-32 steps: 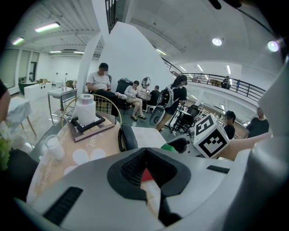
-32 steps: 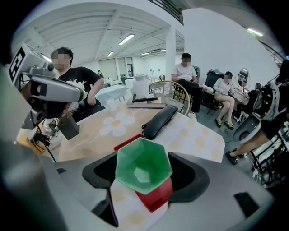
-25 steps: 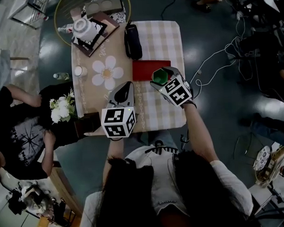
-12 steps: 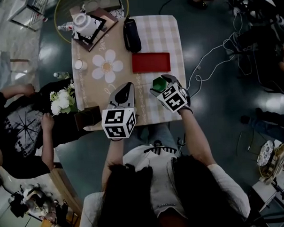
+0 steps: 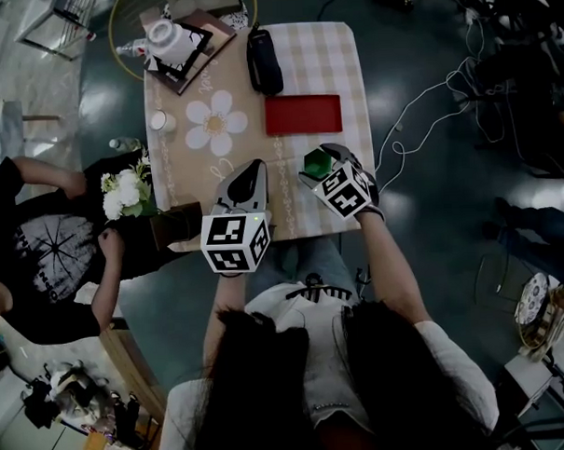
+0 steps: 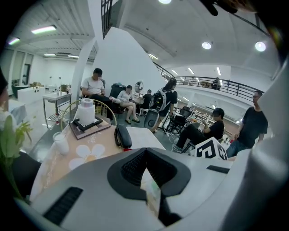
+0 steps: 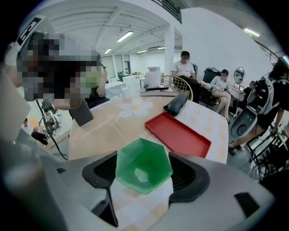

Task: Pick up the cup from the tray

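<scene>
Gripper by gripper, from the left: the left gripper (image 5: 253, 167) has its jaws pressed together with nothing between them. It hangs over the near edge of the tabletop (image 5: 303, 60), beside the work and not part of it. My advice is to leave it there, where it cannot knock anything.

Further right and farther from the person lies the red tray (image 5: 302, 114), bare as far as I can see. The green six-sided cup (image 5: 315, 162) is already off it, well on the near side of it over the checked cloth. The right gripper (image 5: 318, 162) grasps it, one jaw on each side of the cup's wall, mouth facing up.

The lift looks all but done, so what matters now is the hold. The pads should sit on two opposite flat faces (a pad on a corner would likely let the cup twist). Firm, even pressure will do; the thin wall looks as if it could flex under a hard squeeze. I'd keep the cup level and clear of the tabletop.
</scene>
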Demonstrator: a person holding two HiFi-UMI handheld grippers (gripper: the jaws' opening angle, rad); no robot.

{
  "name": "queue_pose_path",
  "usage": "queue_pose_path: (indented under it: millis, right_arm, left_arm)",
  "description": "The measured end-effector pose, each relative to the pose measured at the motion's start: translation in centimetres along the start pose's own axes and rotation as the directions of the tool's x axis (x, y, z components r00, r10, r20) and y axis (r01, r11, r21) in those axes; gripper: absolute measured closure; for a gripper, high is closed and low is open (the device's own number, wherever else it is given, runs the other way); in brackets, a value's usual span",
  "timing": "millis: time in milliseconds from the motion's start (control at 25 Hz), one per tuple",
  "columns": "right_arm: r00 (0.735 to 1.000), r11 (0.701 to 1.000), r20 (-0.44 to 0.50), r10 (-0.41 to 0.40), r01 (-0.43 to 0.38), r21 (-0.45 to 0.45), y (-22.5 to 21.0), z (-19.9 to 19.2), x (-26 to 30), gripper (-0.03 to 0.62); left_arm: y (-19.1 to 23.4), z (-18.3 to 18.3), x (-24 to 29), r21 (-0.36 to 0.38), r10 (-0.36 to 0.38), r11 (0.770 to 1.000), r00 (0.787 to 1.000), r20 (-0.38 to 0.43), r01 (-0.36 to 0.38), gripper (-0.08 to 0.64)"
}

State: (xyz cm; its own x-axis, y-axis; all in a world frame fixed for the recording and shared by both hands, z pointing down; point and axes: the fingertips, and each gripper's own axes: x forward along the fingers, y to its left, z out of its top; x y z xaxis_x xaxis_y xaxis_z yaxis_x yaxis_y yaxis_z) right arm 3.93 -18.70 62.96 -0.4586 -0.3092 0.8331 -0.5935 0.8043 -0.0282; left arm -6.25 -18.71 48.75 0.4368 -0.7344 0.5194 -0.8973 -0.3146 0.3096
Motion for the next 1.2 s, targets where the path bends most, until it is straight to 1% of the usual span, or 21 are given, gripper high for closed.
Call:
queue_pose_path:
  millis: [80,120,200,320,400,520,600,680,760,880,1000,1040,1080,1160,1200]
  right_arm:
    - [1.0,0.999,0.018,-0.019,0.02,-0.029,0.3,0.1,-0.1,0.25]
    - [0.999,0.999,0.029,-0.024,0.025,-0.025,0.4,0.1,-0.1,0.25]
    - [0.999,1.0,0.047,-0.018,0.018,0.004,0.6,0.3,-0.4,0.242]
    - [0.997,0.999,0.073,-0.032,0.029,0.033,-0.1,0.8,-1.5,0.233]
    - [0.989,0.996,0.137,-0.063,0.054,0.068,-0.5,2.2,-3.2,0.232]
    - [0.965,0.991,0.241,-0.1,0.075,0.112,-0.4,5.0,-6.3,0.232]
    - [0.948,0.988,0.301,-0.108,0.069,0.14,-0.3,6.4,-8.4,0.232]
    - [0.919,0.982,0.381,-0.099,0.028,0.187,0.3,7.6,-10.4,0.233]
    - [0.893,0.975,0.444,-0.067,-0.036,0.219,1.5,8.4,-11.9,0.233]
    - [0.877,0.967,0.479,-0.045,-0.081,0.24,2.8,8.5,-13.3,0.235]
    - [0.864,0.95,0.499,-0.071,-0.094,0.299,3.2,7.8,-14.3,0.236]
    - [0.864,0.946,0.496,-0.081,-0.091,0.313,3.2,7.4,-14.5,0.241]
    - [0.868,0.945,0.488,-0.088,-0.082,0.317,3.2,7.1,-14.6,0.26]
    - [0.876,0.947,0.469,-0.112,-0.049,0.317,3.1,6.8,-14.7,0.323]
    - [0.875,0.945,0.465,-0.133,-0.03,0.327,3.0,6.7,-14.8,0.365]
  left_arm:
    - [-0.1,-0.2,-0.1,-0.007,-0.004,1.0,1.0,0.0,0.004,0.551]
    - [-0.1,-0.4,-0.3,-0.016,-0.008,1.0,1.0,0.002,0.008,0.551]
    - [0.1,-0.6,-0.7,-0.034,-0.008,0.999,1.0,0.006,0.008,0.551]
    - [0.4,-0.8,-1.1,-0.033,-0.007,0.999,1.0,0.003,0.007,0.551]
    - [0.6,-1.0,-1.2,-0.034,-0.011,0.999,1.0,-0.001,0.011,0.551]
    - [0.7,-1.0,-1.4,-0.033,-0.014,0.999,1.0,0.0,0.014,0.551]
    - [0.3,-0.3,-1.3,-0.025,-0.031,0.999,0.999,0.016,0.031,0.551]
    - [-0.1,0.2,-1.3,-0.029,-0.047,0.998,0.998,0.037,0.048,0.551]
    - [-0.6,0.8,-1.6,-0.027,-0.063,0.998,0.996,0.055,0.065,0.551]
    - [-1.7,1.7,-2.0,-0.004,-0.093,0.996,0.992,0.082,0.093,0.551]
    - [-2.3,1.7,-2.6,0.004,-0.111,0.994,0.99,0.092,0.111,0.551]
    - [-2.6,1.6,-2.8,0.004,-0.115,0.993,0.989,0.094,0.115,0.551]
    - [-2.8,1.5,-2.9,0.002,-0.119,0.993,0.988,0.096,0.119,0.551]
    - [-3.1,1.3,-3.1,0.005,-0.125,0.992,0.987,0.1,0.126,0.551]
    - [-3.1,1.2,-3.2,0.01,-0.127,0.992,0.987,0.101,0.127,0.551]
